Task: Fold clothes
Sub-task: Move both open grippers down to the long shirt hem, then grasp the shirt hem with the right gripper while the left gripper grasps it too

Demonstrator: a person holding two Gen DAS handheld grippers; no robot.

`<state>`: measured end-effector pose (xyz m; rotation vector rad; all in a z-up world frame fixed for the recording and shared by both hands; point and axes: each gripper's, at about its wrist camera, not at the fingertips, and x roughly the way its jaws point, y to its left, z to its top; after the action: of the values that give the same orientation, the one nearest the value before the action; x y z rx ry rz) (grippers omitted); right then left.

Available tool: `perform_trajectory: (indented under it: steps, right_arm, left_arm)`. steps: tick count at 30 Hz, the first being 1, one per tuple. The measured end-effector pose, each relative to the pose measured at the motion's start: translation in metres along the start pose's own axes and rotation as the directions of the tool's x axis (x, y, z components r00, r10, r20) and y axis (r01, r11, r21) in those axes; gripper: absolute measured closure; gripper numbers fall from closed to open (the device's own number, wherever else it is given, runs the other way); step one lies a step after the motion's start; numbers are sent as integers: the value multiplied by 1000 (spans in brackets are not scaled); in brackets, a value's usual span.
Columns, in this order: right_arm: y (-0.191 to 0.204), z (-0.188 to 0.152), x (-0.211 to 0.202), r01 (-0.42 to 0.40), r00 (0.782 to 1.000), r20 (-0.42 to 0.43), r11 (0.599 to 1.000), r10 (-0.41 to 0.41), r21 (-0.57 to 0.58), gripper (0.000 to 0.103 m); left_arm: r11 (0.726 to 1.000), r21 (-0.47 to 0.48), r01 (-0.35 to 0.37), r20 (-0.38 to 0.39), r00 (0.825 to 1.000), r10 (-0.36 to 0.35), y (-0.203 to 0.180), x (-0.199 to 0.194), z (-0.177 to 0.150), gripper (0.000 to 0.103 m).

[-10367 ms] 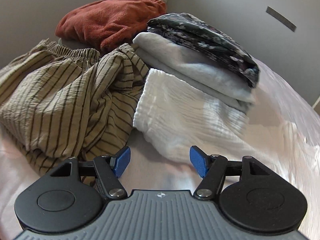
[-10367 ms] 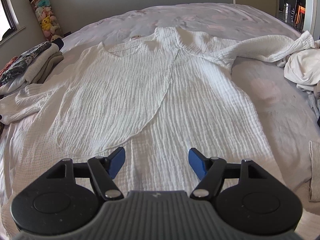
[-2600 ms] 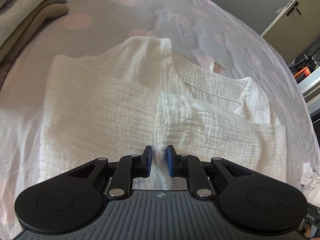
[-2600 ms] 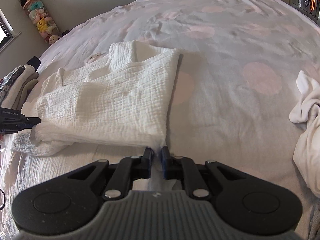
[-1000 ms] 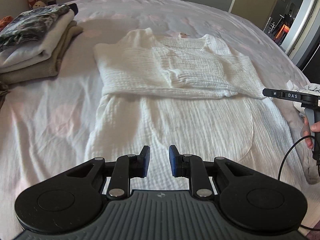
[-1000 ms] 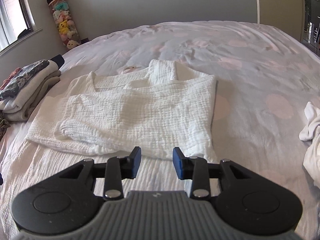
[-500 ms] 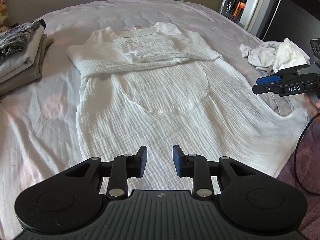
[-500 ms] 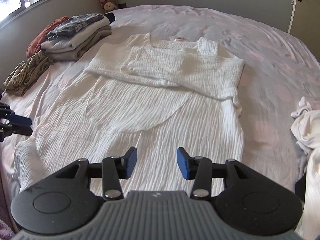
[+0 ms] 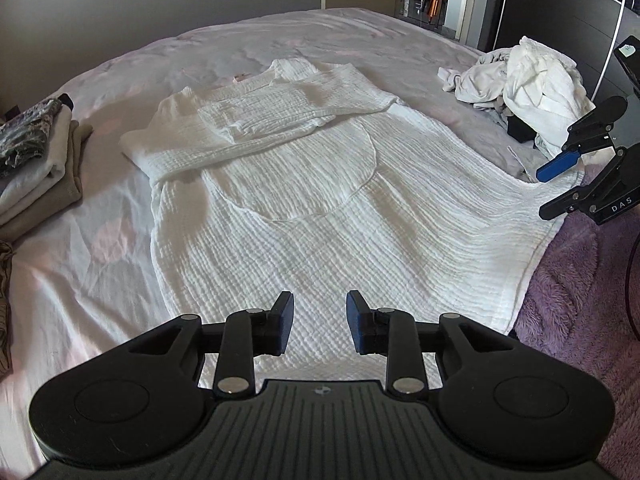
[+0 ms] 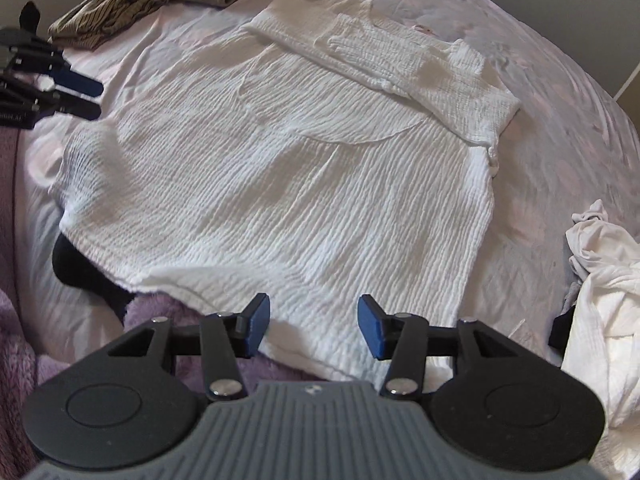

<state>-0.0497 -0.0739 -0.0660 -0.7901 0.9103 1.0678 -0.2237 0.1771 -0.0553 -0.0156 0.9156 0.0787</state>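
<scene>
A white crinkled garment [image 9: 312, 208] lies flat on the bed, its sleeves folded across the chest at the far end. My left gripper [image 9: 320, 322] hovers over the near hem at the garment's left side, open, with nothing between its blue pads. In the right wrist view the same garment [image 10: 288, 168] spreads out ahead. My right gripper [image 10: 313, 326] hangs just above the hem's right part, its jaws opening and holding nothing. Each gripper shows in the other's view: the right gripper [image 9: 560, 164] at the right edge, the left gripper [image 10: 76, 92] at the left edge.
A stack of folded clothes [image 9: 36, 160] sits at the bed's far left, with a striped garment [image 10: 108, 12] beside it. A pile of loose white clothes [image 9: 520, 80] lies at the right. A purple fuzzy blanket [image 9: 580, 300] covers the near edge.
Both grippers have drawn back from the folded sleeves to the hem end, so the whole garment is now in view. Both sets of jaws stand wider, the right one most.
</scene>
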Motion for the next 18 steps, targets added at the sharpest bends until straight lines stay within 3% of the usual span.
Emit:
perform_trajectory:
  steps: [4,8,14,18]
  right_arm:
    - [10,-7,-7,0,1000,-29,999,-1,-44,50]
    - [19,-11,-9,11,998,-53,995,-16,-104,40]
    - [25,-5,-3,40,996,-73,988,-51,-149,40]
    - [28,0,-1,61,994,-81,978,-79,-199,42]
  left_arm:
    - [1000,29,-5,12,1000,5,-8,-9,1,76]
    - [999,54,-5,8,1000,4,-13,-11,0,74]
    - [996,85,29,-16,999,-28,-15,-7,-5,72]
    - [985,147,92,-51,995,-85,-18,-3,-14,58]
